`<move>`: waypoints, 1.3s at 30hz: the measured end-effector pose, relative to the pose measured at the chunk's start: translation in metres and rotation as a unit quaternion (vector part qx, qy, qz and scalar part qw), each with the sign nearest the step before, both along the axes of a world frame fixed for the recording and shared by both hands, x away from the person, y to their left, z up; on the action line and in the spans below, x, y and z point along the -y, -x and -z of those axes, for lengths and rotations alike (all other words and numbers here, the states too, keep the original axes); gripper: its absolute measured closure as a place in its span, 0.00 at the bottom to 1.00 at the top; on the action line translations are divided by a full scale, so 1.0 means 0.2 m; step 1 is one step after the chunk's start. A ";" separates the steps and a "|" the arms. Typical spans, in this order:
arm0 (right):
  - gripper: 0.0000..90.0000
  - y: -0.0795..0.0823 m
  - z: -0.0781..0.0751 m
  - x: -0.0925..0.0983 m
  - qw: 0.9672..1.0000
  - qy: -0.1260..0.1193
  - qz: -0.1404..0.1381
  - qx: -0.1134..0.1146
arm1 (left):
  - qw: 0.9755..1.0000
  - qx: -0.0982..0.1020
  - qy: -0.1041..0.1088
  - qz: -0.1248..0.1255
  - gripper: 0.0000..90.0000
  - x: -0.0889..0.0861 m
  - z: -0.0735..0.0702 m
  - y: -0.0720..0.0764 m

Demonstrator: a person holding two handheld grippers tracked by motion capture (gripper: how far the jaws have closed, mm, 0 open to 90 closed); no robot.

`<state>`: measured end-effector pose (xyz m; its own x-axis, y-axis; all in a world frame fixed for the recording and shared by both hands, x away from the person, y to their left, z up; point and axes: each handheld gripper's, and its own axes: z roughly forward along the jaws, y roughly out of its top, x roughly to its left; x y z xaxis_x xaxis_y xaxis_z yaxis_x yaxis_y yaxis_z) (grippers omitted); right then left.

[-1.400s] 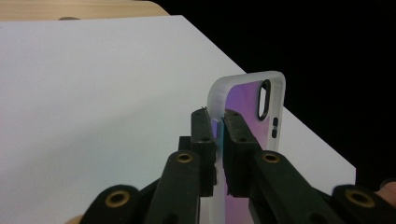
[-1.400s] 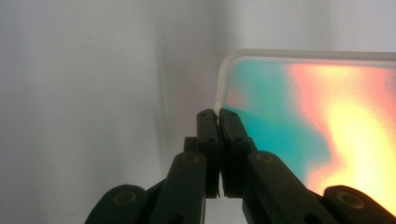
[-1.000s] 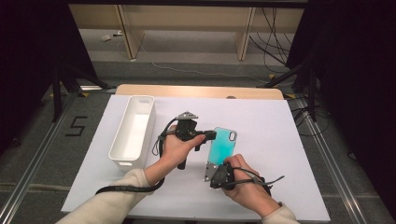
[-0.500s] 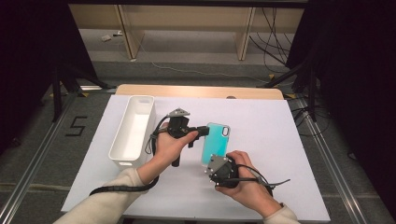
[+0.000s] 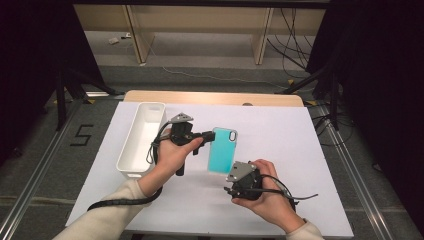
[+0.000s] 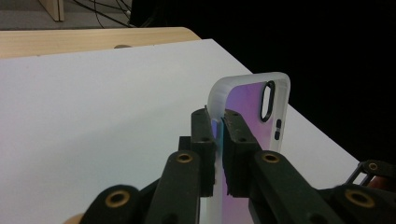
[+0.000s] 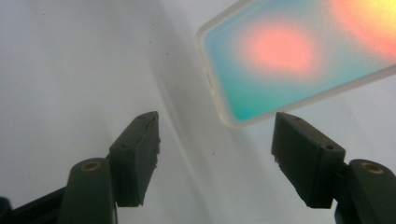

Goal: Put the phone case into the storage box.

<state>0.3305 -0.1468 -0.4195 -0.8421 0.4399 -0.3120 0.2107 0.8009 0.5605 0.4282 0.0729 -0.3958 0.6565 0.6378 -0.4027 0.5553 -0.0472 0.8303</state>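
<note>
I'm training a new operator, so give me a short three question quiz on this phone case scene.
1. True or false: the left gripper is shut on the phone case.
2. Which does the right gripper show? A) open jaws, nothing between them B) jaws shut on the case C) jaws shut on a cable
3. What lies on the white sheet to the left of the person's left hand?

Key: 1 true. 2 A, the jaws have just been opening. 3 the white bin.

The high view is looking forward and down over the whole counter (image 5: 300, 130). Both gripper views are riding low and close, each catching the same phone case (image 5: 222, 150) (image 6: 254, 112) (image 7: 289, 60).
</note>
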 end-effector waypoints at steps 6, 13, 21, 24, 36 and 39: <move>0.33 0.00 0.00 0.02 1.000 -0.019 0.009 -0.005 | 1.000 0.004 -0.003 -0.003 0.93 -0.03 -0.01 0.00; 0.32 0.00 0.00 0.05 0.999 -0.035 0.023 -0.005 | 1.000 0.003 -0.004 -0.010 0.93 -0.06 -0.01 0.00; 0.31 0.00 0.00 0.09 0.998 -0.052 0.035 -0.005 | 1.000 0.004 -0.006 -0.016 0.93 -0.10 -0.01 0.00; 0.31 -0.01 0.00 0.10 0.998 -0.056 0.038 0.000 | 1.000 0.009 -0.003 -0.018 0.93 -0.12 -0.02 0.00; 0.29 0.00 0.00 0.14 0.997 -0.064 0.048 0.000 | 1.000 0.013 0.000 -0.027 0.93 -0.18 -0.03 0.01; 0.29 0.00 0.01 0.15 0.997 -0.065 0.051 0.000 | 0.999 0.017 0.000 -0.029 0.93 -0.19 -0.03 0.01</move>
